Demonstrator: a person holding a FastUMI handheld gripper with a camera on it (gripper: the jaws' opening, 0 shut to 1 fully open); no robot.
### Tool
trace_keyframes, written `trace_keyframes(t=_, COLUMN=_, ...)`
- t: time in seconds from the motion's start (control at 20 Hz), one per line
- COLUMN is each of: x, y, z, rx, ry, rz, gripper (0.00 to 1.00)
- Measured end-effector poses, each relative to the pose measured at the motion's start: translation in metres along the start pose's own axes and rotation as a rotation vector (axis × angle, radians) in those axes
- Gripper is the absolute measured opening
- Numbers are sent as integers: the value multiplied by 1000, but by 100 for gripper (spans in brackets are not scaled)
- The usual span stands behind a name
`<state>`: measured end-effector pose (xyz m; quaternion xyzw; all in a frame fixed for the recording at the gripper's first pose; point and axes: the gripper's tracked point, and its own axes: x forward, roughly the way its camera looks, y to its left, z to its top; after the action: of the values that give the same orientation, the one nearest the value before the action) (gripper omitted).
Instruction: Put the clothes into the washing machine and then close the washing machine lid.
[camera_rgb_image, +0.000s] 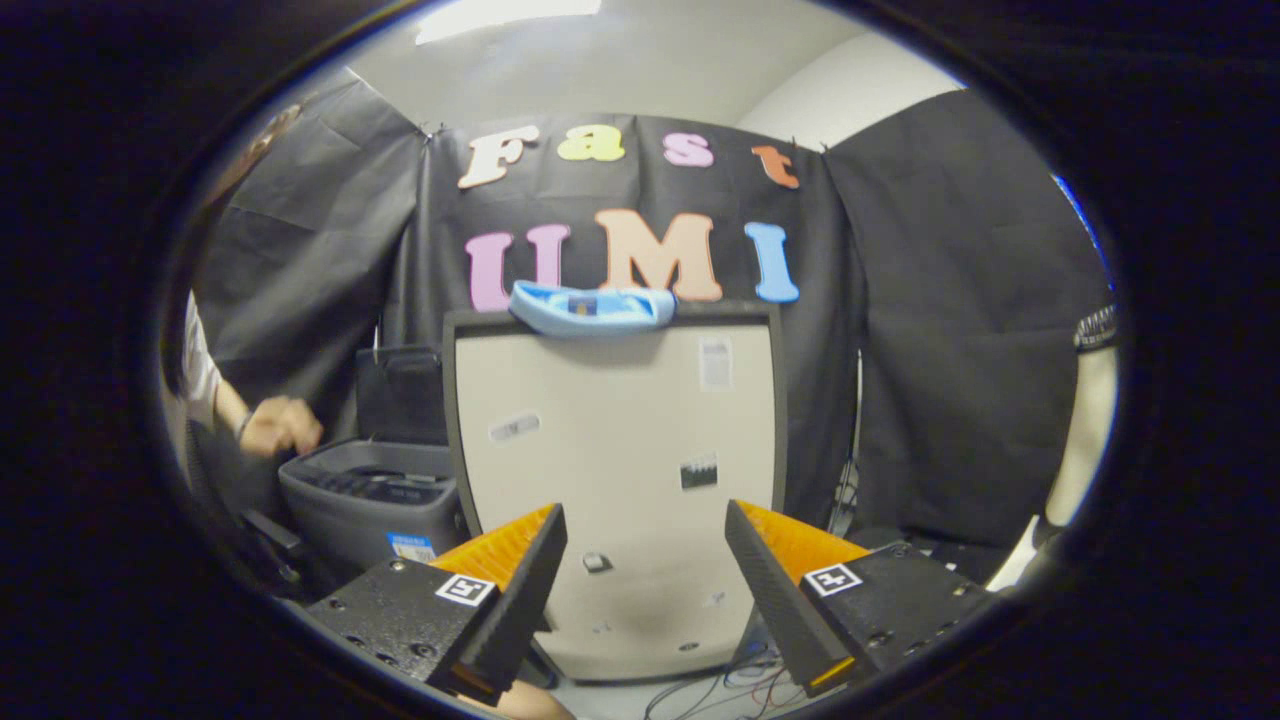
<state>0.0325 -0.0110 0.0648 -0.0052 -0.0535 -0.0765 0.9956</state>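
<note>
The washing machine lid (610, 480), a pale panel in a dark frame, stands raised upright just beyond my fingers. A light blue piece of clothing (592, 308) lies draped over the lid's top edge, well above my fingertips. My gripper (645, 510) is open, its two fingers spread wide in front of the lid's lower half with nothing between them. The machine's tub is hidden from me.
A grey bin (365, 505) with dark contents stands left of the lid, and a person's hand (280, 425) hovers at its far left rim. Another person's arm (1085, 440) is at the far right. Loose cables (730, 685) lie on the floor below the lid.
</note>
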Motion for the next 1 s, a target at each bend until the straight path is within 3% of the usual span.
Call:
trace_keyframes(t=0.35, x=88, y=35, z=154, rx=-38, ry=-42, rz=-9, gripper=96)
trace_keyframes(t=0.55, x=157, y=47, z=198, rx=33, ry=-7, rz=-22, gripper=96)
trace_keyframes(t=0.7, x=208, y=47, z=198, rx=5, ry=69, rz=-44, gripper=96)
trace_keyframes(t=0.85, x=250, y=38, z=173, rx=-28, ry=198, rz=-103, gripper=96)
trace_keyframes(t=1.0, x=278, y=41, z=144, rx=-39, ry=319, rz=-109, gripper=97)
